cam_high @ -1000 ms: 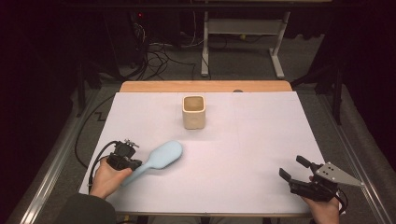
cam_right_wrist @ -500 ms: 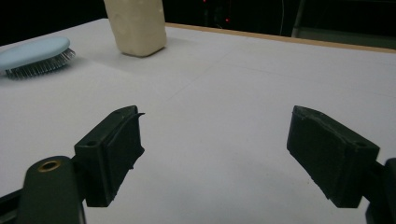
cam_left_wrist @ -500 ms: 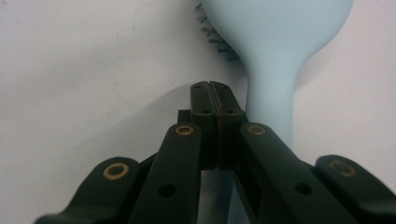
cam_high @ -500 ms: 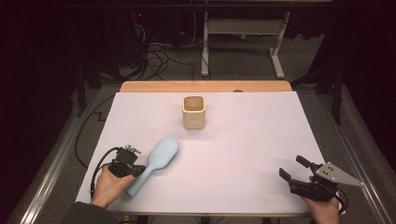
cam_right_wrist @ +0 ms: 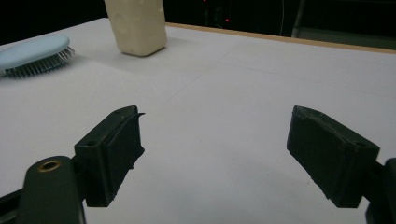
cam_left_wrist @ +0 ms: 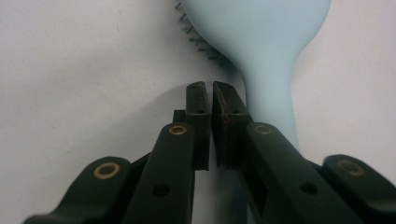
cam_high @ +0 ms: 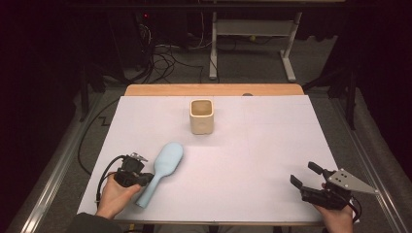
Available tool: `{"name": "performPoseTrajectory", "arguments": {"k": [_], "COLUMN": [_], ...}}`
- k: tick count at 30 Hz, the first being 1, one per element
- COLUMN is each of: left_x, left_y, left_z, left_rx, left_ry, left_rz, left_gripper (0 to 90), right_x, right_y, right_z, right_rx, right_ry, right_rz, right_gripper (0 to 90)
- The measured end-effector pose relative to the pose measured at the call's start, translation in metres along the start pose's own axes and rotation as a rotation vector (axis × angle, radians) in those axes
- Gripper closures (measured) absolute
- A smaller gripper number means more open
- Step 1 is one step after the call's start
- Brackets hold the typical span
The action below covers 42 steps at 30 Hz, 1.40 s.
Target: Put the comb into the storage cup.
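The left gripper (cam_high: pixel 138 178) was seen at the near left of the table, held in the person's left hand (cam_high: pixel 114 194), with its cable looping out to the left. In the left gripper view its jaws were seen almost pressed together, a thin slit left between the pads, which had just been parting slightly; nothing was caught between them. The handle of the pale blue hairbrush (cam_left_wrist: pixel 261 42) lay just beside the right-hand jaw, outside the pads, and part of it was hidden behind that jaw, so contact there could not be judged. The hairbrush (cam_high: pixel 161 169) was laid flat on the white table cover (cam_high: pixel 252 160), bristles down, its handle pointed toward the near left edge and its oval head toward the centre; dark bristle tips were visible under the head's rim. Beyond it, a cream square cup (cam_high: pixel 201 116) was stood upright at the middle of the far part of the table, well apart from the brush. The right gripper (cam_high: pixel 306 178) was held low at the near right corner in the person's right hand (cam_high: pixel 337 218), its grey three-cornered plate turned outward. Its jaws were spread wide, nothing between them, as shown in the right gripper view (cam_right_wrist: pixel 212 154), where the cup (cam_right_wrist: pixel 136 25) and the brush head (cam_right_wrist: pixel 35 53) were seen far ahead.
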<state>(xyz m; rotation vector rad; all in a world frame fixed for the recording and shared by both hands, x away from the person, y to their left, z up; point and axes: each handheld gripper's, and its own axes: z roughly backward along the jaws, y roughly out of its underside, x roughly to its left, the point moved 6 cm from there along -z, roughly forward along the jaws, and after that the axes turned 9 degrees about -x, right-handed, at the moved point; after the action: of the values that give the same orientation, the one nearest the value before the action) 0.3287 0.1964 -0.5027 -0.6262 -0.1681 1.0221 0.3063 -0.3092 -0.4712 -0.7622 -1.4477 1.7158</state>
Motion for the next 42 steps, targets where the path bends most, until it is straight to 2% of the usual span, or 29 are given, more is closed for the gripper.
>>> {"name": "performPoseTrajectory", "arguments": {"k": [3, 5, 10, 13, 20, 26, 31, 42], "left_x": [0.000, 0.000, 0.003, 0.004, 0.002, -0.009, -0.021, -0.031], "left_y": [0.000, 0.000, 0.000, 0.001, -0.003, -0.007, -0.010, -0.011], "left_z": [0.000, 0.001, 0.002, 0.005, 0.018, 0.024, 0.019, 0.004], "left_rx": [-0.001, 0.000, -0.008, -0.020, -0.058, -0.077, -0.051, 0.019], "left_ry": [-0.005, -0.012, -0.040, -0.026, 0.009, 0.031, 0.082, 0.047], "left_rz": [0.004, 0.008, 0.035, 0.057, 0.075, 0.064, 0.041, 0.013], "left_gripper": [77.5, 69.6, 55.2, 50.3, 46.9, 44.3, 41.2, 39.6], "right_x": [0.000, 0.000, 0.000, 0.000, 0.000, 0.000, 0.001, 0.001], "right_y": [0.000, 0.000, 0.000, 0.000, 0.000, 0.000, 0.000, 0.000], "right_z": [0.000, 0.000, 0.000, 0.000, 0.000, 0.000, 0.000, 0.000], "right_rx": [0.001, 0.001, 0.001, 0.000, 0.002, 0.002, 0.002, 0.002], "right_ry": [0.000, 0.000, 0.001, 0.001, 0.000, 0.000, 0.001, -0.001], "right_rz": [0.002, 0.002, 0.001, 0.002, 0.007, 0.008, 0.007, 0.008], "right_gripper": [18.9, 18.9, 19.0, 19.0, 19.0, 19.1, 19.0, 19.3]}}
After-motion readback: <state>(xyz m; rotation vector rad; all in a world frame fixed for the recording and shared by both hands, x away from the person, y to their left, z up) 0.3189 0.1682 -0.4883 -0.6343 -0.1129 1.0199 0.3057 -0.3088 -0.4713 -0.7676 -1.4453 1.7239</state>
